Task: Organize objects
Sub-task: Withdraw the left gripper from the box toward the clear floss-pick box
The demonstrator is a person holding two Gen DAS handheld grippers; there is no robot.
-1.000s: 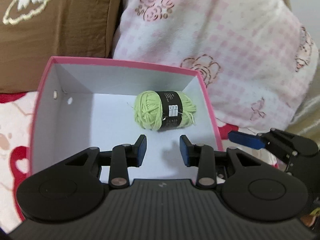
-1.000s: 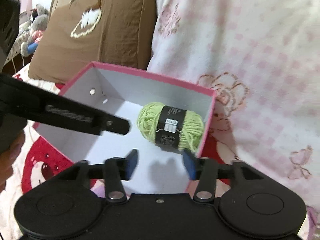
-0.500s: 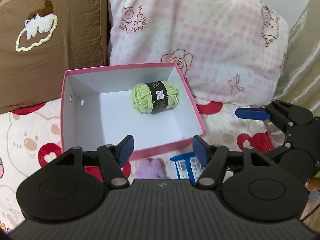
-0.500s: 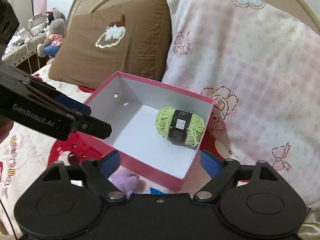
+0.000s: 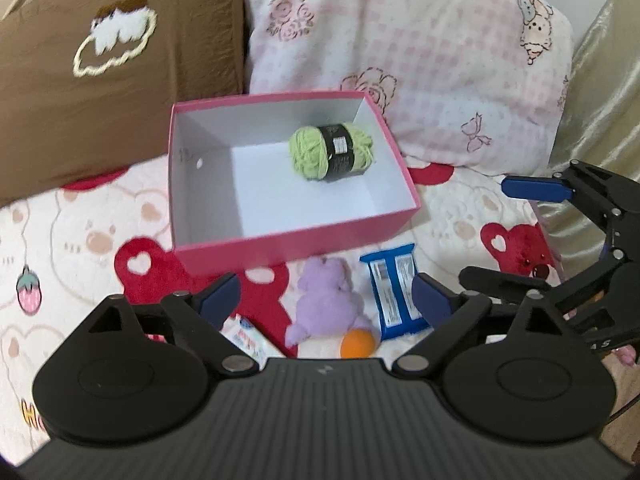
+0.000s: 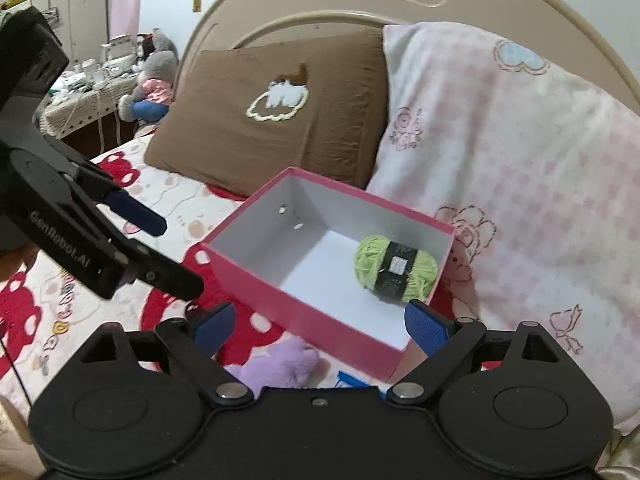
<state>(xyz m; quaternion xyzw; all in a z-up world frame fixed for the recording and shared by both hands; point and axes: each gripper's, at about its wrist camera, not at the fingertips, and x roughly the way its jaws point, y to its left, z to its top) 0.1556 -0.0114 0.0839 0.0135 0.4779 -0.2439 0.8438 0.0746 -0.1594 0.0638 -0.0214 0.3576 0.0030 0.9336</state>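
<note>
Left wrist view: one item boxed, four waiting just below my tongs

Left wrist view shows my left tongs [image 5: 324,300] spread wide with nothing between them; their jaws have just been opening. The right tongs [image 6: 320,322] are also wide and empty, their jaws having just opened too.

I see the pink box [image 5: 296,242] on the bed [image 5: 72,240], set against the brown pillow [image 5: 100,92] and the pink checked pillow [image 5: 420,60]. A ball of green yarn [image 5: 332,152] already lies in the box's far right corner, its long axis running left to right.

What I still have to sort sits on the bed just near of the box's near wall: a purple plush toy [image 5: 324,300], a blue packet [image 5: 394,292] just to its right, an orange ball [image 5: 358,342] touching the toy's near side, and a white packet [image 5: 248,338] to the left, partly hidden behind my left finger.

The plush toy lies almost dead centre between the left tongs, slightly ahead and below, so I judge the left hand better placed for it. From the right wrist view only its top [image 6: 280,364] shows. The blue packet's long axis runs near to far, so I would close across its short width, probably with the right hand.
</note>
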